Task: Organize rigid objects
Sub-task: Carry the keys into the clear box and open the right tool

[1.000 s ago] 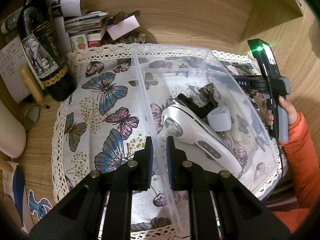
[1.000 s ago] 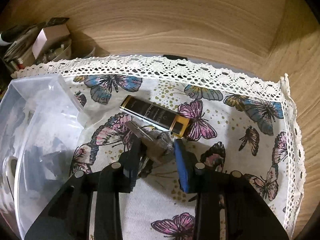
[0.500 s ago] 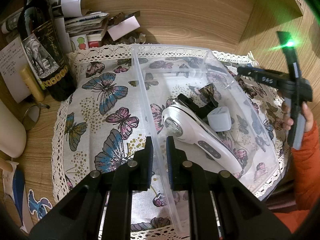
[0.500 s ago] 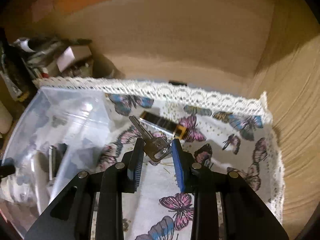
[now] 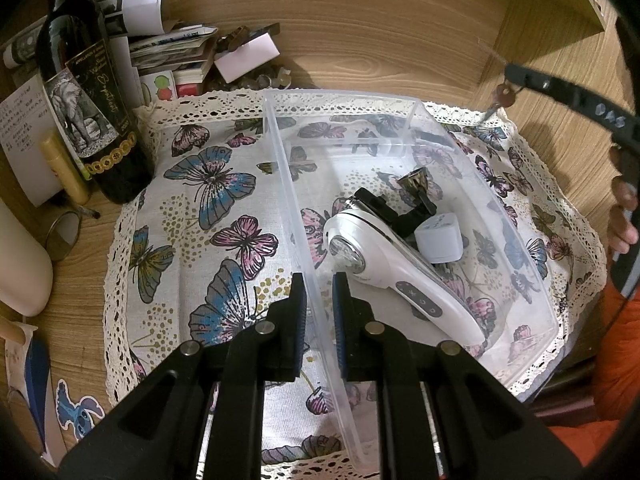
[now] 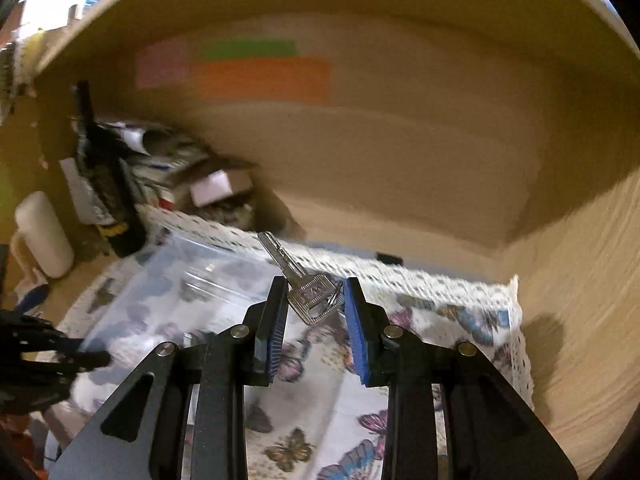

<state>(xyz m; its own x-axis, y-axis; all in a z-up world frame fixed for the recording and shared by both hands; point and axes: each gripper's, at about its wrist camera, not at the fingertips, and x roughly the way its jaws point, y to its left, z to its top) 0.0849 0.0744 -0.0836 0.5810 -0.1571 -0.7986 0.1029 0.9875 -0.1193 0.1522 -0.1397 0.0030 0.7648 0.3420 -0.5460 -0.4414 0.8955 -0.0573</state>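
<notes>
My right gripper (image 6: 315,304) is shut on a silver key (image 6: 308,292) and holds it in the air above the butterfly cloth, right of the bin; the key also shows in the left wrist view (image 5: 502,98). My left gripper (image 5: 319,296) is shut on the left wall of a clear plastic bin (image 5: 294,208). Inside the bin lie a white handheld device (image 5: 396,276), a small white cube (image 5: 438,238) and a black clamp-like part (image 5: 400,212).
A dark wine bottle (image 5: 86,108) stands at the back left beside stacked papers and boxes (image 5: 176,56). A small round mirror (image 5: 62,236) and a white bottle (image 5: 20,264) lie left of the butterfly cloth (image 5: 208,216). Wooden walls close the back and right.
My right gripper closed on the key, lifted it off the cloth and rose, moving toward the bin. The black and gold tube has left its view. My left gripper has not moved.
</notes>
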